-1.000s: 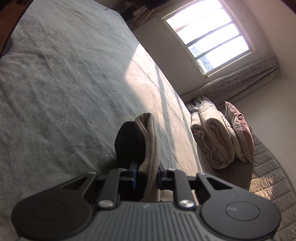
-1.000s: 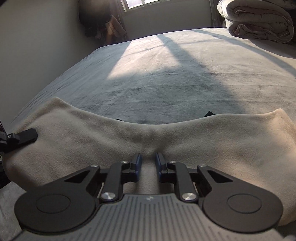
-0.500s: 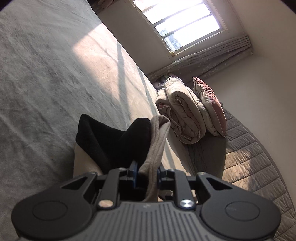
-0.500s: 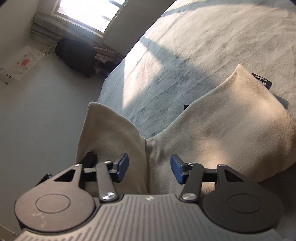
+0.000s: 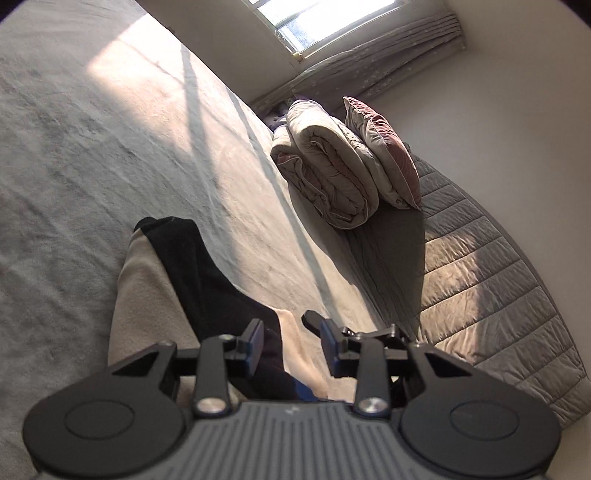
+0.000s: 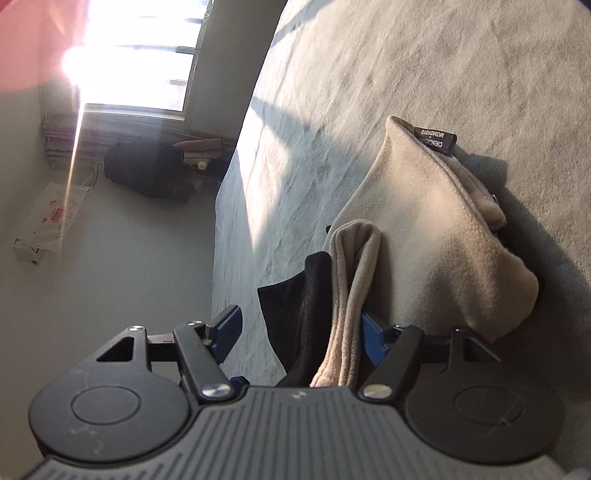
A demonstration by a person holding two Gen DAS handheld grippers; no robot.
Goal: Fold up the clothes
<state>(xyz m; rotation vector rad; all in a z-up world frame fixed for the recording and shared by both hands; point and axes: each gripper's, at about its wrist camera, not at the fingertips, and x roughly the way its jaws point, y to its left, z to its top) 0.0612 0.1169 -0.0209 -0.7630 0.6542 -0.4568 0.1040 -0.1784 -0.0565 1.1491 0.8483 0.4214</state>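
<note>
We are holding our left gripper open above the beige and black garment lying on the bed. Our right gripper is also standing open, folds of the garment hanging loosely between its fingers.

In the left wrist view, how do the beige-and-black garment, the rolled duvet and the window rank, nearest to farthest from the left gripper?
1. Beige-and-black garment: directly under the left gripper, between its fingers.
2. Rolled duvet: ahead, right, on the bed.
3. Window: top, far wall.
</note>
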